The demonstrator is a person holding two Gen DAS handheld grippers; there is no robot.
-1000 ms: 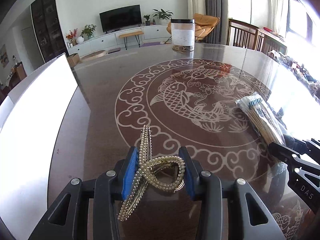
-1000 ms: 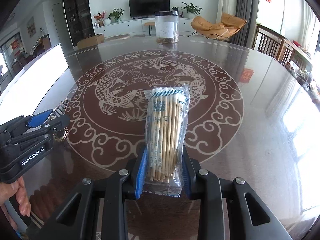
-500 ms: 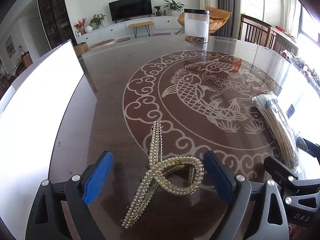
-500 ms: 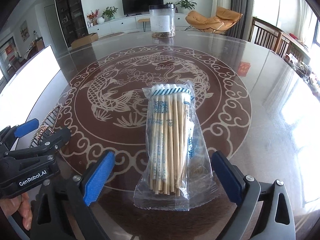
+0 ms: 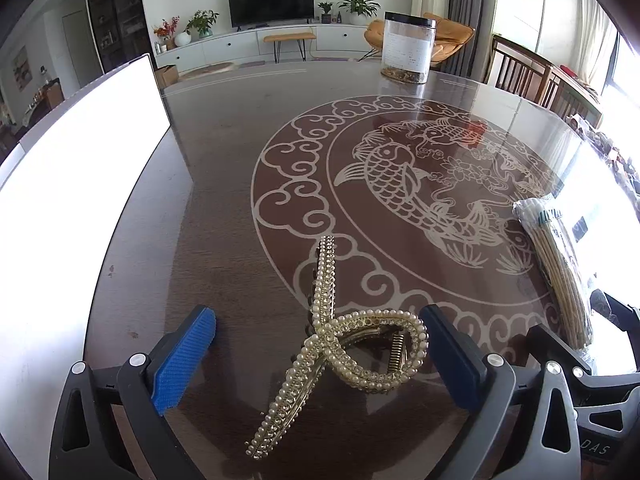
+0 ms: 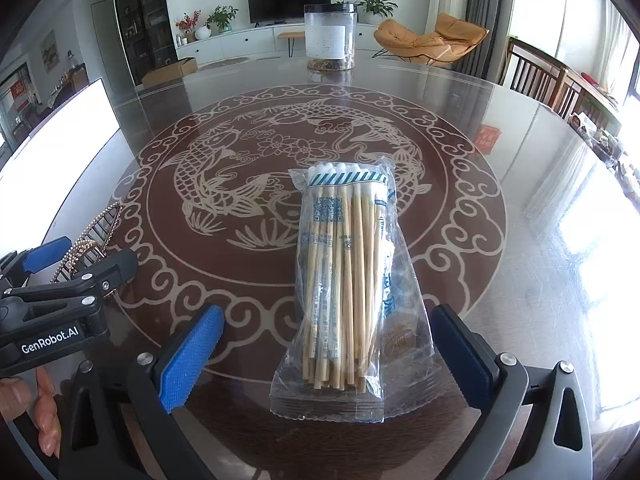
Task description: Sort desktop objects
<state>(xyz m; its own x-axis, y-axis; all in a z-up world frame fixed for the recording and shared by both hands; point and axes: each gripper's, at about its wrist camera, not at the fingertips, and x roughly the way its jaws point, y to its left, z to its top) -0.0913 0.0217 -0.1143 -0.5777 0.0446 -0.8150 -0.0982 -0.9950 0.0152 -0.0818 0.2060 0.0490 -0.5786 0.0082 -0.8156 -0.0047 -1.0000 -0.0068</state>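
Now both things lie free on the table [image 5: 224,168]. The hair clip [image 5: 344,340] rests between the left gripper's [image 5: 316,354] blue pads [image 5: 182,360], touching neither, at 6 o'clock in the left view; 1 second ago those pads were pinched tight on it. The swab pack [image 6: 346,280] lies flat at the centre of the right view, running from 12 toward 6, its near end between the right gripper's [image 6: 324,354] pads, which clamped it a second ago. Both tongs are spreading and now stand wide, holding nothing. In the right view the left gripper and the clip sit at 9 o'clock, well apart from the pack. A jar [image 6: 330,36] stands far off at 12. Judging by this, 2 items have been set down side by side, and both grippers are free for the next pick.
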